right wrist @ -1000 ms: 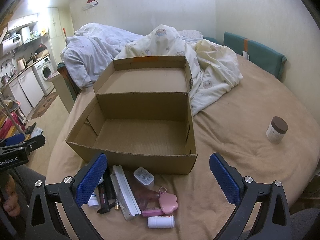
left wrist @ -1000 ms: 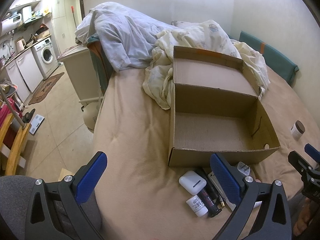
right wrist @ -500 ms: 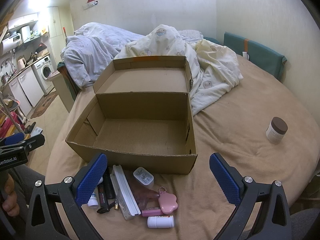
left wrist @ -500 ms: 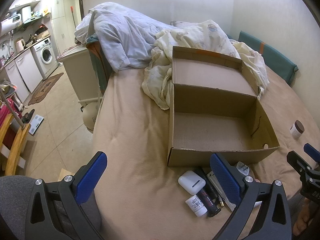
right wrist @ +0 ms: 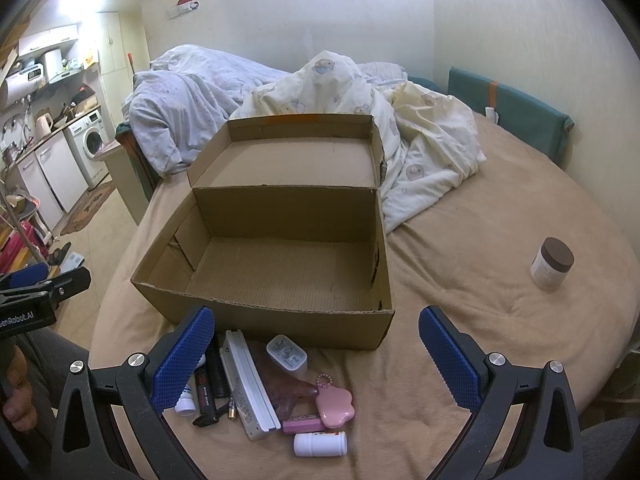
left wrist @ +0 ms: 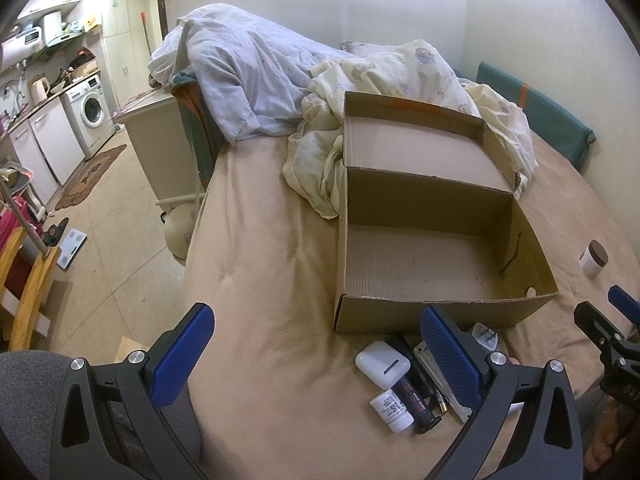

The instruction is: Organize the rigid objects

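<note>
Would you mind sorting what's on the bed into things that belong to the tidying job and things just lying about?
Belongs to the job:
cardboard box, empty
white case
charger plug
pink keychain
white bottle
jar, standing apart

Just lying about:
duvets
green cushion
washing machine

The cardboard box [right wrist: 280,280] is looking brown, dull and a bit rough, with thin lines running over its floor. The bed cover [right wrist: 480,320] is looking like soft, fuzzy tan cloth. The blankets [right wrist: 420,136] are lying as thin, crinkly cloth. The white case [left wrist: 382,368] is shining like smooth plastic. The pink paw charm [right wrist: 335,406] is looking smooth and glossy too. The gripper pads [right wrist: 182,360] are showing bumpy blue rubber on dull black plastic, with shiny metal screws [right wrist: 135,359]. The jar [right wrist: 551,264] is wearing a dull brown lid.
</note>
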{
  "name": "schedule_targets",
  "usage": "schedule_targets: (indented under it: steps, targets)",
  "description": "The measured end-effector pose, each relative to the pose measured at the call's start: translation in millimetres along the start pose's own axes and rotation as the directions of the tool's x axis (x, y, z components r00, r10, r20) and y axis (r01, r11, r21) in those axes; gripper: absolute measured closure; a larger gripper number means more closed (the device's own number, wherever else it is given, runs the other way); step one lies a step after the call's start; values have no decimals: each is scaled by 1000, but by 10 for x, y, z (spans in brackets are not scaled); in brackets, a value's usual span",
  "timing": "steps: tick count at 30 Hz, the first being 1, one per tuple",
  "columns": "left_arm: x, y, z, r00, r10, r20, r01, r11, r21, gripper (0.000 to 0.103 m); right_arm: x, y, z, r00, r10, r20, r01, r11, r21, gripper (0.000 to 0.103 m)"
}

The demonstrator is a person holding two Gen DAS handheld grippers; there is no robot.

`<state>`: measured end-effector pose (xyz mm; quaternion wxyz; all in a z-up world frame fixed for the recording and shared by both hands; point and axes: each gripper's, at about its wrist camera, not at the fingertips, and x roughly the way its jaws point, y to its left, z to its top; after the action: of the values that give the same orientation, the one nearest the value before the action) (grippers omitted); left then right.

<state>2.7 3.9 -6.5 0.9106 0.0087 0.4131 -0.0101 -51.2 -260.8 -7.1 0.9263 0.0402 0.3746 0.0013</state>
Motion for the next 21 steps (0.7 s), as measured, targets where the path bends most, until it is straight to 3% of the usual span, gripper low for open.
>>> schedule_targets:
  steps: [14, 21]
  targets:
    - [5, -23, -11, 1000, -1, -4, 1, 1000, 2, 0, -6, 6, -6, 1000, -1, 3, 1, 1000, -1, 0]
    - [100, 8, -30, 999, -4, -53, 4, 1000, 7, 0, -16, 9, 8, 1000, -3, -2, 3, 1000, -6, 0]
